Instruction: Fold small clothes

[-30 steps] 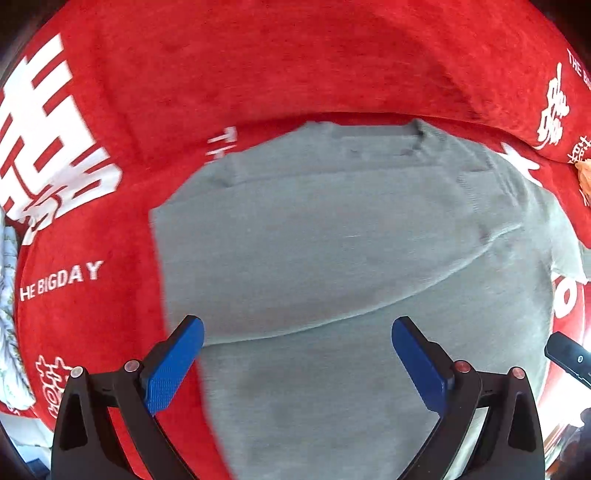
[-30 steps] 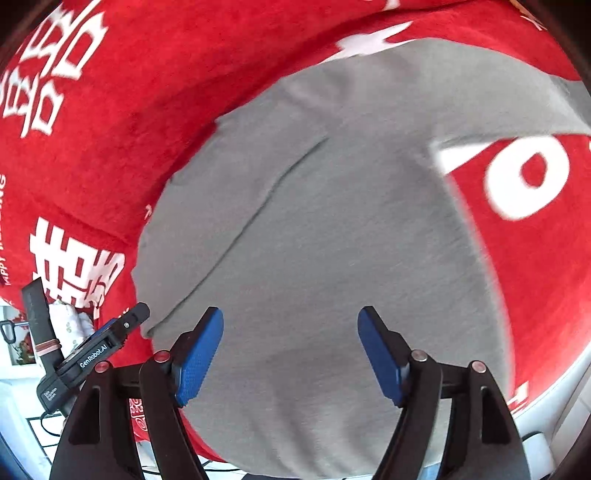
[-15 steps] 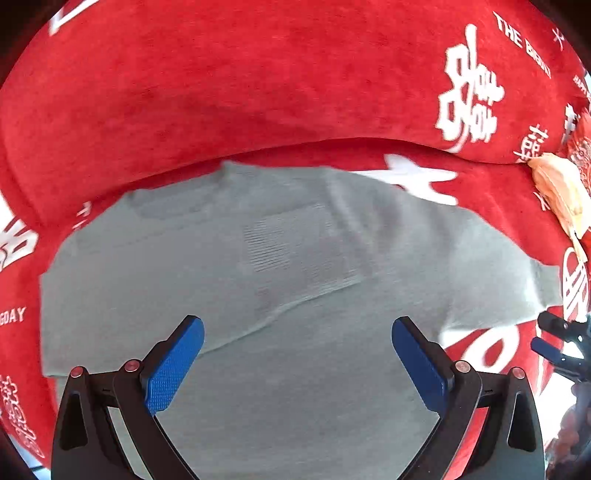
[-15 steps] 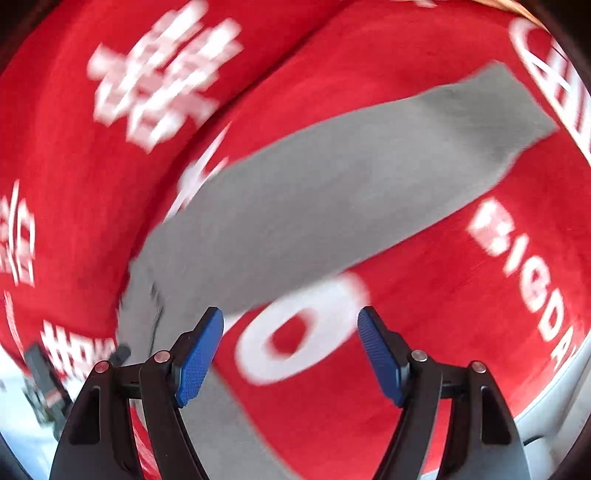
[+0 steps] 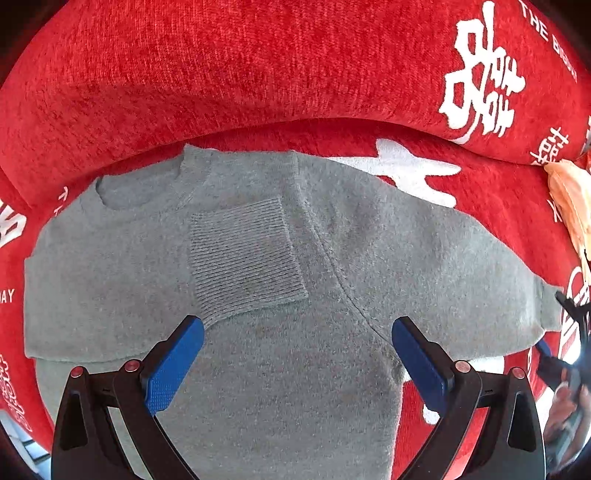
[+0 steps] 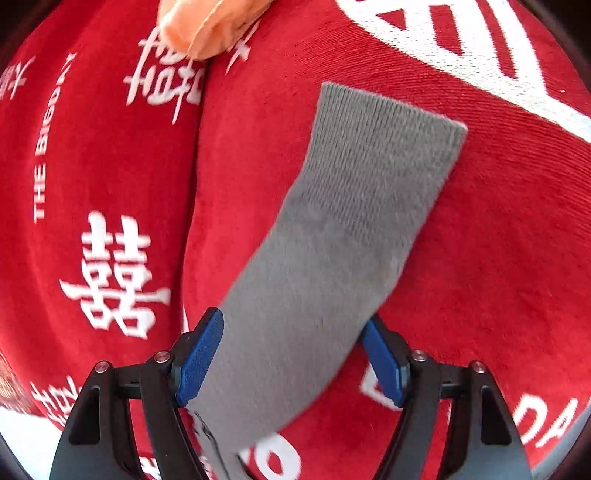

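- On the far left of the left wrist view, we see the red plush cover (image 5: 258, 74) with white lettering, rising into a padded roll behind the work area.
- The grey knit sweater (image 5: 280, 369) lies flat on that cover, neckline (image 5: 140, 184) towards the roll at upper left.
- One sleeve is folded inward across the chest, its ribbed cuff (image 5: 243, 258) resting near the middle of the body.
- Our left gripper (image 5: 297, 360) hangs above the sweater's lower chest with its blue pads (image 5: 173, 365) spread wide and nothing between them; we read it as released.
- The other sleeve (image 5: 461, 280) stretches out to the right, flat on the cover.
- At the right edge lies a peach-coloured cloth (image 5: 569, 199).
- In the right wrist view, that outstretched sleeve (image 6: 332, 240) runs up between the pads of our right gripper (image 6: 291, 356), its ribbed cuff (image 6: 384, 129) at the far end.
- The right jaws stand wide on either side of the sleeve without pinching it, so this claw is released too.
- The peach cloth (image 6: 207, 26) sits beyond, at the top.
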The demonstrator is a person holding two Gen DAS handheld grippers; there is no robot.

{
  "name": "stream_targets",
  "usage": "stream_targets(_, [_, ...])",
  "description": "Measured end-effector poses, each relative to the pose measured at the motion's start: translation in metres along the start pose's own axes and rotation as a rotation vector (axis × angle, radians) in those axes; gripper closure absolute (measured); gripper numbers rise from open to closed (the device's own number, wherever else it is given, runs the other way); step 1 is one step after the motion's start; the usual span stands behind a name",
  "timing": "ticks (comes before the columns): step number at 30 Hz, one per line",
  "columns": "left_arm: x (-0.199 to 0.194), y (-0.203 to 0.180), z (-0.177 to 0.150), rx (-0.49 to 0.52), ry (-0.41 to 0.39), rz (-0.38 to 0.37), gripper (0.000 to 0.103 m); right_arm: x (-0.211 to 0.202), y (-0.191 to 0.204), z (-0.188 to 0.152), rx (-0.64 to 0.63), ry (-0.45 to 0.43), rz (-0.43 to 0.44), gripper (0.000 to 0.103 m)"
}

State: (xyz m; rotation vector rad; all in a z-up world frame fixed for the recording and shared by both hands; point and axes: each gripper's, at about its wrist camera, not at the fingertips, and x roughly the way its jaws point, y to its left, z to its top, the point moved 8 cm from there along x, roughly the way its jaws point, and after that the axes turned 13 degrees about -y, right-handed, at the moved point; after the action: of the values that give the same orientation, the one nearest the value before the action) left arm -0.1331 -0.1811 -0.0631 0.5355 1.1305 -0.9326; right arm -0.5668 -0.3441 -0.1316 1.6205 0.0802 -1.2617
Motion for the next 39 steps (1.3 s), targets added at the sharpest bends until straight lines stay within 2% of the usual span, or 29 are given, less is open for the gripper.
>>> stream_targets(3, [-0.001, 0.005, -0.003, 0.008, 0.0, 0.023, 0.001, 0.005, -0.004, 0.004, 0.091, -0.001, 0.019, 0.028])
stream_targets(4, [-0.001, 0.008, -0.004, 0.005, 0.005, 0.036, 0.001, 0.006, -0.006, 0.005, 0.131, 0.005, 0.037, 0.046])
stream_targets(5, [-0.001, 0.011, -0.006, 0.001, 0.01, 0.038, 0.001, 0.007, -0.008, 0.005, 0.161, 0.018, 0.054, 0.076])
stream_targets(6, [-0.001, 0.015, -0.008, -0.007, 0.019, 0.036, 0.001, 0.01, -0.01, 0.003, 0.206, 0.042, 0.077, 0.09])
stream_targets(7, [-0.002, 0.018, -0.01, -0.016, 0.025, 0.033, 0.001, 0.01, -0.012, 0.003, 0.234, 0.054, 0.095, 0.096])
stream_targets(11, [-0.011, 0.032, -0.014, -0.031, 0.016, 0.036, 0.001, 0.006, 0.011, -0.004, 0.25, 0.096, 0.234, 0.097])
stream_targets(17, [-0.027, 0.067, -0.013, -0.085, -0.028, 0.019, 0.001, 0.003, 0.092, -0.038, 0.184, 0.2, 0.451, 0.097])
stream_targets(21, [-0.037, 0.101, -0.014, -0.136, -0.04, -0.011, 0.001, 0.011, 0.162, -0.088, 0.069, 0.289, 0.554, 0.097])
stream_targets(26, [-0.05, 0.156, -0.019, -0.163, -0.078, 0.03, 0.001, 0.022, 0.249, -0.188, -0.188, 0.444, 0.633, 0.097])
stream_targets(30, [-0.06, 0.205, -0.024, -0.182, -0.113, 0.046, 0.001, 0.043, 0.295, -0.297, -0.431, 0.577, 0.625, 0.096])
stream_targets(32, [-0.063, 0.225, -0.029, -0.185, -0.125, 0.059, 0.001, 0.058, 0.298, -0.357, -0.561, 0.648, 0.587, 0.096])
stream_targets(34, [-0.061, 0.247, -0.037, -0.2, -0.119, 0.081, 0.001, 0.08, 0.288, -0.421, -0.699, 0.72, 0.51, 0.096])
stream_targets(36, [-0.058, 0.264, -0.045, -0.225, -0.098, 0.092, 0.001, 0.097, 0.27, -0.461, -0.784, 0.76, 0.435, 0.095])
stream_targets(39, [-0.058, 0.285, -0.057, -0.265, -0.091, 0.099, 0.001, 0.124, 0.24, -0.49, -0.825, 0.766, 0.252, 0.089])
